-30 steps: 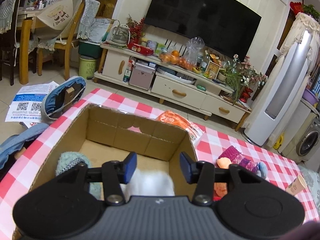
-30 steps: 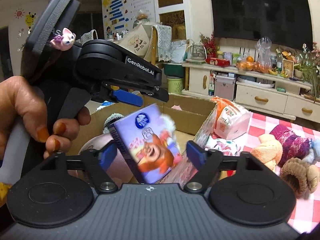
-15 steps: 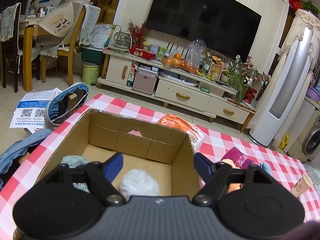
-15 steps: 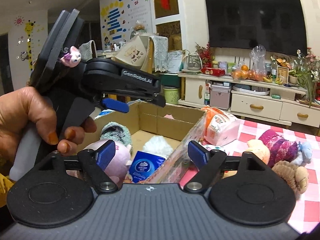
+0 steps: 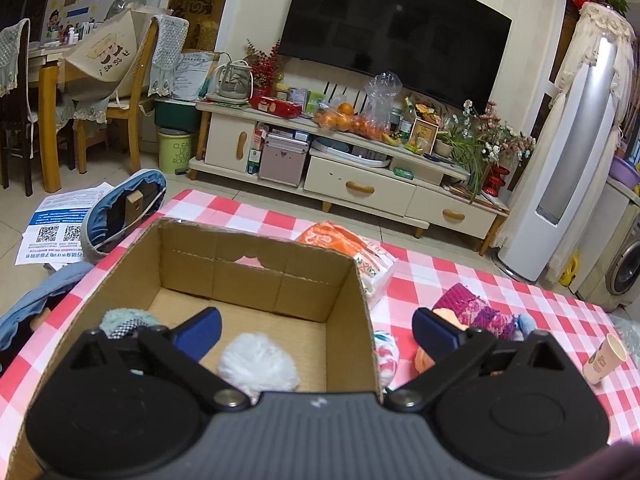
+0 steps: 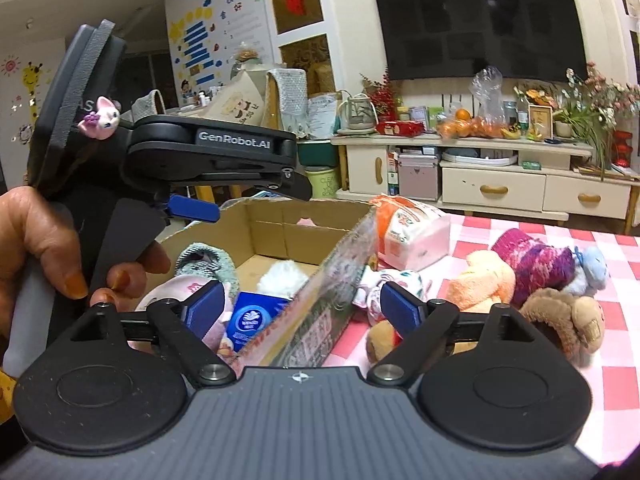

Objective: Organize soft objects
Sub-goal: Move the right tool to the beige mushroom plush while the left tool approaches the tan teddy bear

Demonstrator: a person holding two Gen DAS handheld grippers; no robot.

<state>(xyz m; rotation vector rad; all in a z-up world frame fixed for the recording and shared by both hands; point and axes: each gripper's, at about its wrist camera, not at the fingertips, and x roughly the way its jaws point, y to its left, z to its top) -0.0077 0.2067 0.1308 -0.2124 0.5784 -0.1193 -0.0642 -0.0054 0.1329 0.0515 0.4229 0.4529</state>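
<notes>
Home living room. Big wall-mounted TV (image 5: 394,28) on the far wall, over a low cream TV cabinet (image 5: 360,184) cluttered with oranges (image 5: 344,120), a kettle (image 5: 235,80) and potted flowers (image 5: 492,136). Far left: wooden dining chair (image 5: 132,80) with lace cover. Kids' stickers on the wall (image 6: 30,76), far left in the right view. Far right: standing air conditioner (image 5: 568,152); at the edge probably a washing machine (image 5: 624,272), view distorted there. Near: worktop (image 5: 480,280) under red-white check cloth.

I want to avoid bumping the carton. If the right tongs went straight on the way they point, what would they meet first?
Probably the cardboard box's near side wall, which stands between the open right tongs; depth is unclear.
</notes>
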